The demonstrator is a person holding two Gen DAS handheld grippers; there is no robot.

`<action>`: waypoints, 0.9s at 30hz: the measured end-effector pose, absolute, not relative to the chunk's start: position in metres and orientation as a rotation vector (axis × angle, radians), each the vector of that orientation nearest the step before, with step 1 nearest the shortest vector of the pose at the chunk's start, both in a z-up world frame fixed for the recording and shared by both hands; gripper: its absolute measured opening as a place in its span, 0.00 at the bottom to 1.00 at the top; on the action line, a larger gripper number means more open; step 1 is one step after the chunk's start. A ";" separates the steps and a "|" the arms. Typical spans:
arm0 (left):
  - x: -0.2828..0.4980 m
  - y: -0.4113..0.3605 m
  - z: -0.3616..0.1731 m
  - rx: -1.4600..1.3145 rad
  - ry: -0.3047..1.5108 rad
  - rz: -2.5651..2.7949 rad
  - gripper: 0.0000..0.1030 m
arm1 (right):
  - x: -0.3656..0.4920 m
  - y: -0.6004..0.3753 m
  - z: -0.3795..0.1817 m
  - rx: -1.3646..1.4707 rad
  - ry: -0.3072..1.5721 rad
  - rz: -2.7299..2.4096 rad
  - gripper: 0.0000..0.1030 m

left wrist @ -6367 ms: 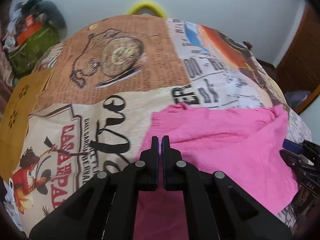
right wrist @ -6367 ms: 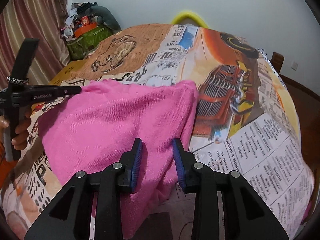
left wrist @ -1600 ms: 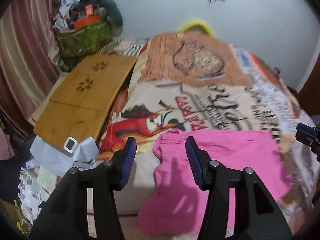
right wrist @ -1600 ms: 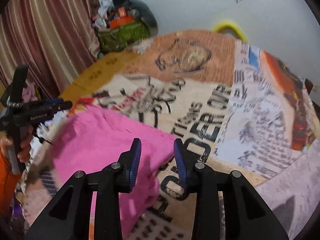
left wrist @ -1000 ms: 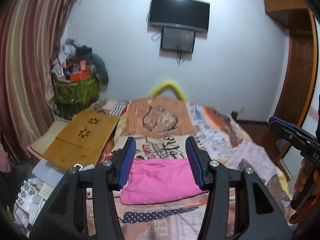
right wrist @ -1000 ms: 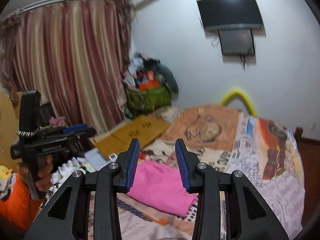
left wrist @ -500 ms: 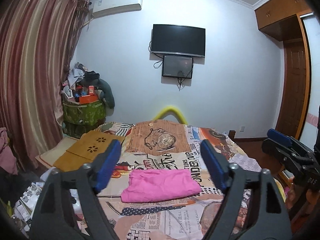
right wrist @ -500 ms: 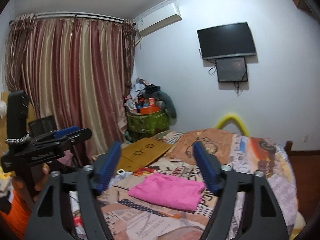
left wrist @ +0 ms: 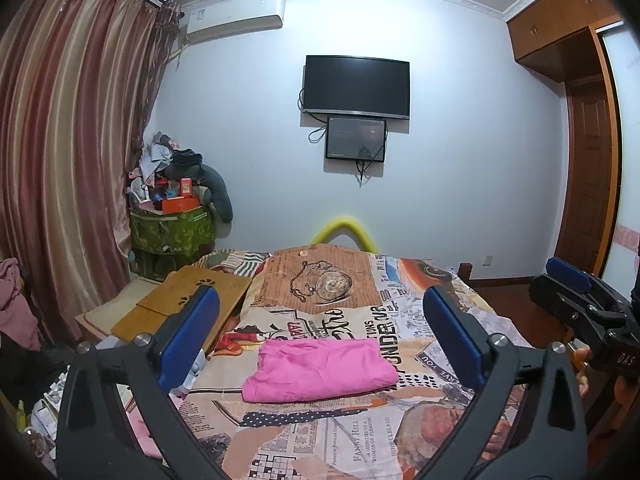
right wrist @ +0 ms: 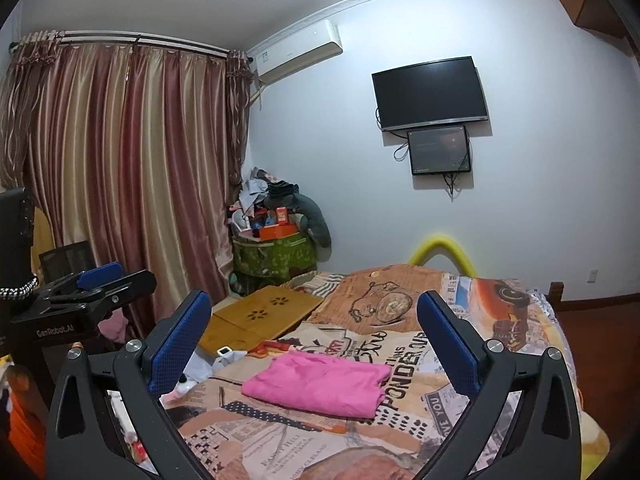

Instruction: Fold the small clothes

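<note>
Pink garment (left wrist: 320,370) lying folded on bed (left wrist: 360,440), well clear of left hand-held gripper (left wrist: 320,340) and right hand-held gripper (right wrist: 316,344). Both released, jaws just opening wide, nothing between them, hovering back from garment.

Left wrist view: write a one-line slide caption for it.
Folded pink garment lies on the patchwork bedspread, framed by the wide-open, empty left claw.
</note>
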State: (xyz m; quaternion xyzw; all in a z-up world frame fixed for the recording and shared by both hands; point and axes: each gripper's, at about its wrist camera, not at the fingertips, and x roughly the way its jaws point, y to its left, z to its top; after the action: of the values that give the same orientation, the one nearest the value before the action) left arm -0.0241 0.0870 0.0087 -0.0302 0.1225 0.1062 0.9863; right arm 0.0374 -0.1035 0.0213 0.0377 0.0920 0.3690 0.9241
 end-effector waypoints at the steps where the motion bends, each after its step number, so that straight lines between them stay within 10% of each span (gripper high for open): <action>1: -0.024 0.086 0.008 -0.061 0.247 0.212 1.00 | 0.037 -0.104 0.021 0.075 0.188 0.755 0.99; 27: -0.021 0.086 0.001 -0.054 0.258 0.180 1.00 | 0.032 -0.102 0.019 0.044 0.208 0.722 0.99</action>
State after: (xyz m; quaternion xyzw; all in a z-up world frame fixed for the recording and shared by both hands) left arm -0.0208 0.0864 0.0012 -0.0271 0.1287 0.0897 0.9872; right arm 0.0319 -0.1016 0.0190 0.0217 0.1015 0.3527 0.9300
